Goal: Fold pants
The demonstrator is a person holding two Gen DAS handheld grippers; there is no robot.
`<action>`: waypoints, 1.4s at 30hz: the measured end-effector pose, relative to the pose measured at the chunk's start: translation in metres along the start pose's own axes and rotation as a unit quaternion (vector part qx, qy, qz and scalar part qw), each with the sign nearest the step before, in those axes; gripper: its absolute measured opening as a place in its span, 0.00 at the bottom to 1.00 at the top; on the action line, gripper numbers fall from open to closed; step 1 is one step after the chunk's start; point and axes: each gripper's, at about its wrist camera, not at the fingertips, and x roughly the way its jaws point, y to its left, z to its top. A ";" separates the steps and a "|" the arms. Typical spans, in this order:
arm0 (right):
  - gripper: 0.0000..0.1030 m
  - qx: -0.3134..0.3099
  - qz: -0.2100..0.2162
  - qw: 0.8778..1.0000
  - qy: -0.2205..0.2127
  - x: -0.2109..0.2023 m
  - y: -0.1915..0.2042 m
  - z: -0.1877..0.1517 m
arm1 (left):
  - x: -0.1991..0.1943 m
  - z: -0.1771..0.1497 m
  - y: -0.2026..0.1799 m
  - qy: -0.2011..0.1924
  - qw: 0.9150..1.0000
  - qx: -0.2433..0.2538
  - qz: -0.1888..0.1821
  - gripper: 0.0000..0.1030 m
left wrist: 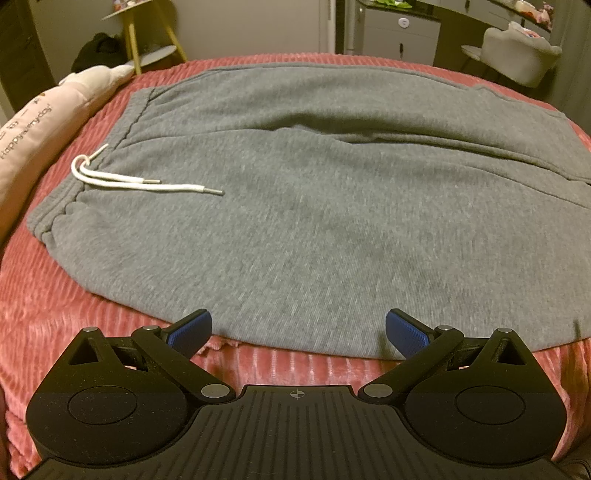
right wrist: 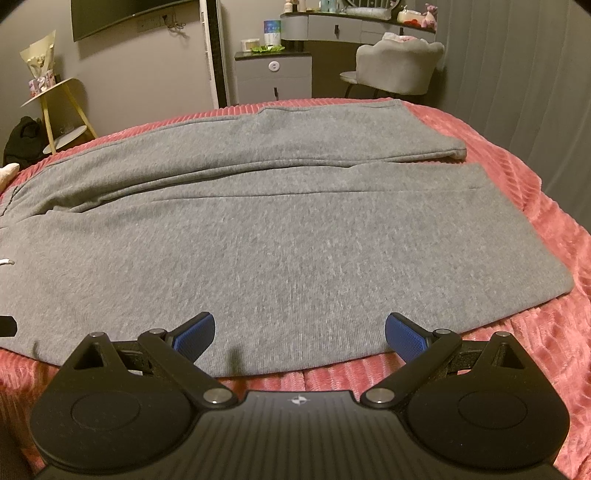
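Grey sweatpants (left wrist: 314, 221) lie flat on a pink ribbed bedspread (left wrist: 55, 314), waistband to the left with a white drawstring (left wrist: 122, 181) on top, legs running right. In the right wrist view the two legs (right wrist: 295, 251) lie side by side, cuffs at the right. My left gripper (left wrist: 298, 328) is open and empty, just above the near edge of the pants by the waist end. My right gripper (right wrist: 299, 332) is open and empty, over the near edge of the nearer leg.
A pink pillow (left wrist: 40, 125) lies at the left of the bed. Beyond the bed stand a yellow-legged side table (right wrist: 62, 110), a grey cabinet (right wrist: 273, 77), a grey chair (right wrist: 399, 66) and a dresser (right wrist: 354, 22). The bedspread edge (right wrist: 535, 332) falls away at right.
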 end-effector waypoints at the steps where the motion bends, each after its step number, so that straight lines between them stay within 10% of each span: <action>1: 0.96 0.000 0.000 1.000 0.000 0.000 0.000 0.000 | 0.000 0.000 0.000 0.000 1.000 0.000 0.000 1.00; 42: 0.96 0.070 0.036 0.992 0.096 0.076 -0.010 0.024 | 0.026 0.047 -0.008 -0.003 1.000 -0.025 -0.007 1.00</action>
